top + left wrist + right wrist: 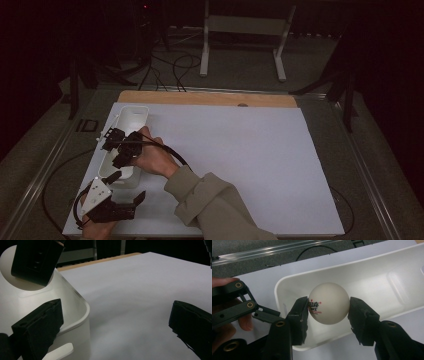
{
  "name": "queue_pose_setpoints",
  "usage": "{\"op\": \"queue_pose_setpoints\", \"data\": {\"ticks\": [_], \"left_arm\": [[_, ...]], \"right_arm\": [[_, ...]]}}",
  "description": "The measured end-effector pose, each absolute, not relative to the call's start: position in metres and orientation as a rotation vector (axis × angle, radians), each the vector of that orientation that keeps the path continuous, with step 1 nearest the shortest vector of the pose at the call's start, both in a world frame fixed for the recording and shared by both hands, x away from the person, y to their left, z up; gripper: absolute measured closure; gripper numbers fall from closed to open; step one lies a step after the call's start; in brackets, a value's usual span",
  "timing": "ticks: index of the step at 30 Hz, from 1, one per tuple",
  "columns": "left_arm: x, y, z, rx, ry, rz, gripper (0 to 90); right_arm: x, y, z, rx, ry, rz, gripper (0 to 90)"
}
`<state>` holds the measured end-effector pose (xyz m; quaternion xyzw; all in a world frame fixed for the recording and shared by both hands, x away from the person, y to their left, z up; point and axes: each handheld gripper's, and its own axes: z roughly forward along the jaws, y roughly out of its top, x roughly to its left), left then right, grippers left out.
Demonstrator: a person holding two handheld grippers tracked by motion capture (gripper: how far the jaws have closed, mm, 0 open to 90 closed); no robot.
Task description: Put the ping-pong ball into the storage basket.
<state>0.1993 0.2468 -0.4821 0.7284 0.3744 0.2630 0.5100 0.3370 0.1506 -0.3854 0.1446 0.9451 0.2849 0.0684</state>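
Holding the white ping-pong ball between its pads, your right tool hangs over the near end of the long white tray, whose long axis runs along the surface's left edge; release goes straight down. Your left tool stands wide open, empty, beside the tray's near corner. The tray's floor beneath the ball is hidden.

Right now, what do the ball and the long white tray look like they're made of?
The ball, held in the right tool, looks like matte white celluloid or plastic: smooth, with printed red and black marks, like a table-tennis ball. The tray seems moulded plastic with a slight sheen: thin walls, rounded corners, soft highlights.
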Motion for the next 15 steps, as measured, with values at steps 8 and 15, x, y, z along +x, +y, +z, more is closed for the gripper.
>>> {"op": "queue_pose_setpoints", "data": {"ticks": [8, 15], "left_arm": [[0.1992, 0.2468, -0.4821, 1.753, 0.901, 0.632, 0.0], [0.1992, 0.2467, -0.4821, 1.752, 0.902, 0.630, 0.0]], "right_arm": [[0.3402, 0.1511, -0.3865, 0.509, 2.848, 0.891, 35.1], [0.3441, 0.1483, -0.3859, 0.569, 2.822, 0.901, 13.5]]}}
